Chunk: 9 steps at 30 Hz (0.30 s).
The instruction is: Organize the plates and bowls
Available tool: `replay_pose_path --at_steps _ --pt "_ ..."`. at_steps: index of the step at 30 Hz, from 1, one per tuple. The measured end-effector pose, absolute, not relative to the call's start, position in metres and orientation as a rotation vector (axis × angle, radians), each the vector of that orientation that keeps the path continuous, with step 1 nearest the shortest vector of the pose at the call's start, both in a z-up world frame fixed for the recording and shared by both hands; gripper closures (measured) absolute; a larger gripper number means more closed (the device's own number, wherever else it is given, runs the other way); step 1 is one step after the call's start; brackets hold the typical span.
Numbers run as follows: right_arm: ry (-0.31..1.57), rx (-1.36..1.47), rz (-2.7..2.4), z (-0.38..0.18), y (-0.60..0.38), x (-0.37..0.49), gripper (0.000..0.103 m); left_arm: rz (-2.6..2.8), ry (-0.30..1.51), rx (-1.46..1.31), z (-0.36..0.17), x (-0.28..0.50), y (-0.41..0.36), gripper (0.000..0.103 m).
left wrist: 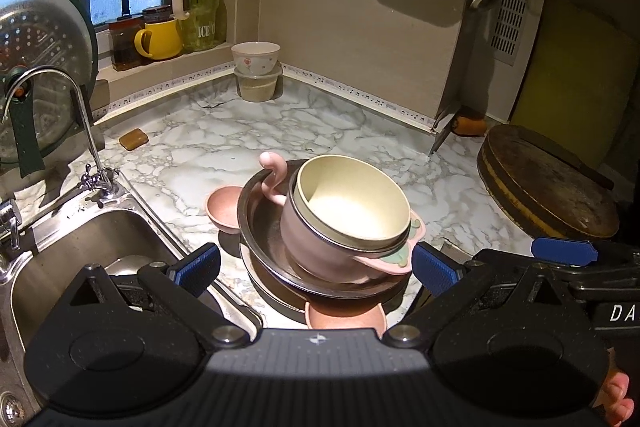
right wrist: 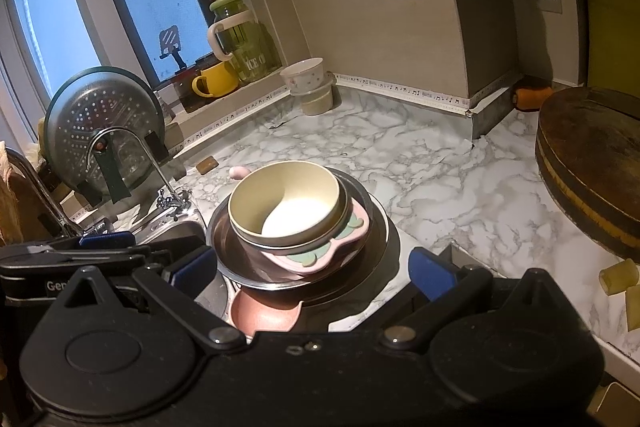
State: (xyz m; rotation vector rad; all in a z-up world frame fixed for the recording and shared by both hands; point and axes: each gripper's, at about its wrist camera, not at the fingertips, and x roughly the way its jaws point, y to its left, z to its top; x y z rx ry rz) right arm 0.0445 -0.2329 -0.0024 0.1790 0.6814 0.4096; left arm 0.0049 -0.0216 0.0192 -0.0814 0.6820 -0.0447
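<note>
Crockery sits stacked beside the steel sink (left wrist: pixel 80 239): cream bowl (left wrist: pixel 352 203) tilted in a pink handled cup (left wrist: pixel 312 243) on steel plates (right wrist: pixel 372 227). Your left gripper (left wrist: pixel 316 265) and right gripper (right wrist: pixel 312 273) gape empty; pinch the light, slippery bowl's rim.

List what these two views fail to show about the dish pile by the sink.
- Pink plate under the pile: both views, mostly covered by the steel basin and the gripper body.
- Pink cup: its base is hidden by the basin wall, and the cream bowl fills its inside.
- Small pink bowl: left wrist view only, half behind the basin.
- Sink contents: blocked by the left gripper.
</note>
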Motion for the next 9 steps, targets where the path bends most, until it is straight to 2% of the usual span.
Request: replay_pose_path --at_steps 9 --pt "0.689 0.175 0.408 -0.003 -0.226 0.048 0.0 -0.051 0.69 -0.092 0.017 0.01 -0.01 0.001"
